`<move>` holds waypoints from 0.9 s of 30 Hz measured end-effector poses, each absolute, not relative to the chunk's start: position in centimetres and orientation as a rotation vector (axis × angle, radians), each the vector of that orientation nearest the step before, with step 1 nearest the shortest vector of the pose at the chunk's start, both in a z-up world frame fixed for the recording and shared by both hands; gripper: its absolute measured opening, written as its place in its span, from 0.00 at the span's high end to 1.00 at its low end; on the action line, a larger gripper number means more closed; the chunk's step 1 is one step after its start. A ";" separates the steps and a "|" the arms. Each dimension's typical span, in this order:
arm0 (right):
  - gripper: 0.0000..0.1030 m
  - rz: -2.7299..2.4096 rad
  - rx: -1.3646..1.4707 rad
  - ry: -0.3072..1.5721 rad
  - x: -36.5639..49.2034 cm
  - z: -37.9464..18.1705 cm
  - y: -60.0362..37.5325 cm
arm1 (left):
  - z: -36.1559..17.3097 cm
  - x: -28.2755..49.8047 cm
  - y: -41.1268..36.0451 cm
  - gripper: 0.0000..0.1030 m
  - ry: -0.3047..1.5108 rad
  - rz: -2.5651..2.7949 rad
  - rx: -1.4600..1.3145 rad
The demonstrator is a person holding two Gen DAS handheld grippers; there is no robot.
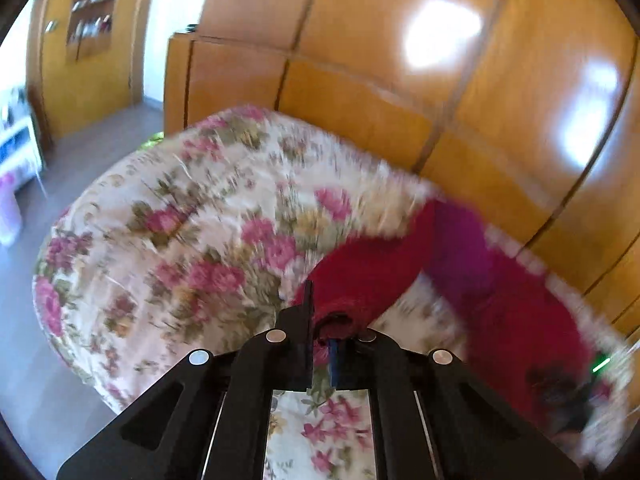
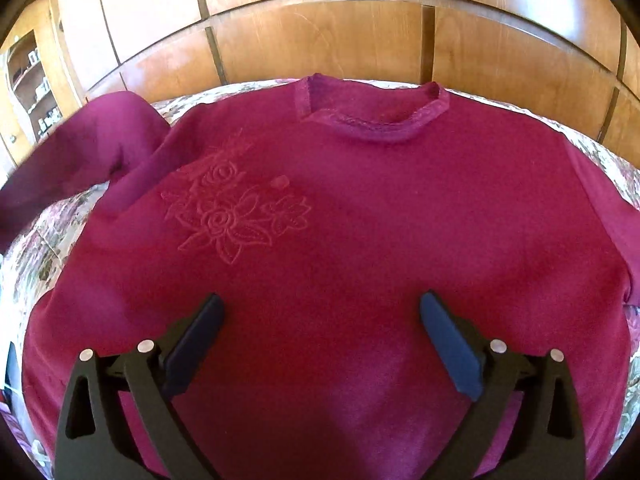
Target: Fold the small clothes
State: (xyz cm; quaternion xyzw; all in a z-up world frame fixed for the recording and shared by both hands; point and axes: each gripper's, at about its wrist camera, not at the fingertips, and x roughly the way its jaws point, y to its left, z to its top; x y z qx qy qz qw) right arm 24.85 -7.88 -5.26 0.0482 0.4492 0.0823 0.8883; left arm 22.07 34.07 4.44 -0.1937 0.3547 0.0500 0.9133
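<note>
the left wrist view is smeared with motion blur, so the far part of the red sweater [image 1: 520,312] and a dark shape with a green light near the right edge cannot be made out. the right wrist view cuts off the sweater's hem and its right sleeve at the frame's rim. one bed with a floral cover [image 1: 200,216] carries one sweater, which lies front up, collar [image 2: 372,120] towards the wooden headboard [image 2: 320,40], with an embossed flower motif [image 2: 236,216] on the chest. wooden wardrobe panels [image 1: 400,20] rise behind, and a grey floor [image 1: 100,140] shows to the left. the left gripper [image 1: 322,332] is pressed together, pinching the cuff of a sleeve [image 1: 360,272] lifted off the bed. the right gripper [image 2: 322,320] hangs spread wide above the sweater's lower front, nothing between its fingers.
</note>
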 end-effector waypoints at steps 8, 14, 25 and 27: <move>0.04 0.168 0.099 0.926 24.7 -5.1 -7.8 | 10.0 24.4 40.8 0.96 0.784 0.206 -0.461; 0.04 0.153 0.072 0.928 24.6 -5.1 -7.5 | 5.3 31.6 43.4 0.96 0.924 0.357 -0.398; 0.02 0.145 0.050 0.929 24.8 -5.3 -7.4 | -1.7 30.8 49.0 0.53 0.974 0.541 -0.545; 0.02 0.143 0.048 0.929 24.8 -5.2 -7.3 | -2.1 29.1 49.3 0.53 0.950 0.491 -0.631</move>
